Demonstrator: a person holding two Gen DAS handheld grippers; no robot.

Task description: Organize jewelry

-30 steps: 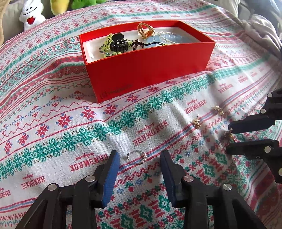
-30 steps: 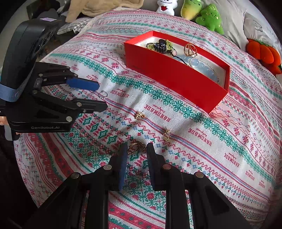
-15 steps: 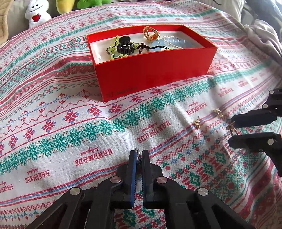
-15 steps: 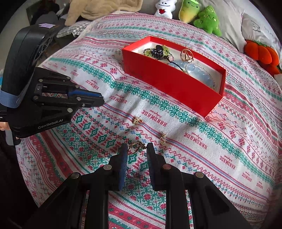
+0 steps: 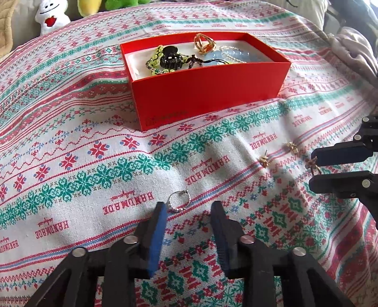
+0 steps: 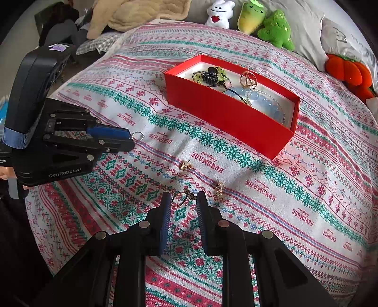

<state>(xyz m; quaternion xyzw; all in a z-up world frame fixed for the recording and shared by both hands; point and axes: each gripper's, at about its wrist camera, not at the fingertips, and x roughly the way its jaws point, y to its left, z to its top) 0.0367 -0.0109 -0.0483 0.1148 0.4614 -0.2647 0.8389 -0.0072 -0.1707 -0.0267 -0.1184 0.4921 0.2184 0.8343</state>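
A small silver ring (image 5: 179, 202) lies on the patterned cloth, just past the left fingertip of my left gripper (image 5: 189, 207). Its jaws are opening, and the pads do not press on anything. My right gripper (image 6: 183, 200) is shut on a gold ring (image 6: 183, 197) with a dark ornament, pinched between its fingertips just above the cloth. In the left wrist view the right gripper (image 5: 313, 166) is at the right edge. The red box (image 5: 208, 94) holds a black hair clip, beaded bracelets and a gold piece. In the right wrist view the left gripper (image 6: 132, 141) points at the silver ring (image 6: 139, 135).
Two gold stud earrings (image 5: 264, 161) (image 5: 291, 146) lie on the cloth between the grippers. In the right wrist view the earrings (image 6: 185, 165) (image 6: 219, 187) lie just beyond my fingers. Plush toys (image 6: 259, 21) and pillows line the bed's far edge behind the red box (image 6: 226, 118).
My left gripper closed over the silver ring half a second ago and has opened again, leaving the ring on the cloth. The right gripper keeps its grip on the gold ring.
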